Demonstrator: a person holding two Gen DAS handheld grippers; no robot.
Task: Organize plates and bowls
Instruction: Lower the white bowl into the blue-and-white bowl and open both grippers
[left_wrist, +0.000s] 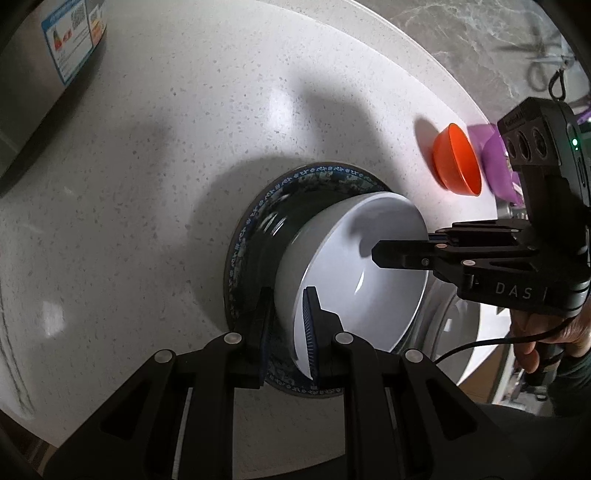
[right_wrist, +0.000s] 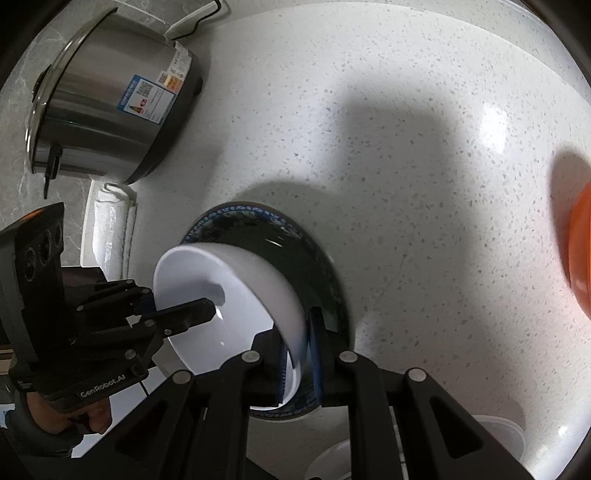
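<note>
A white bowl (left_wrist: 369, 295) (right_wrist: 229, 288) hangs just over a dark plate with a blue patterned rim (left_wrist: 280, 206) (right_wrist: 295, 251) that lies on the white speckled counter. My left gripper (left_wrist: 288, 325) (right_wrist: 181, 306) is shut on the bowl's wall, one finger inside and one outside. Across the bowl, my right gripper (right_wrist: 299, 354) (left_wrist: 402, 245) is shut on the opposite wall in the same way. The bowl hides much of the plate; whether its base touches the plate I cannot tell.
An orange bowl (left_wrist: 456, 162) (right_wrist: 580, 258) sits to the right with a purple object (left_wrist: 495, 162) behind it. A steel cooker (right_wrist: 110, 99) (left_wrist: 37, 74) stands at the back left beside a folded white cloth (right_wrist: 110, 229). White dishes (right_wrist: 498, 432) lie near the counter's front.
</note>
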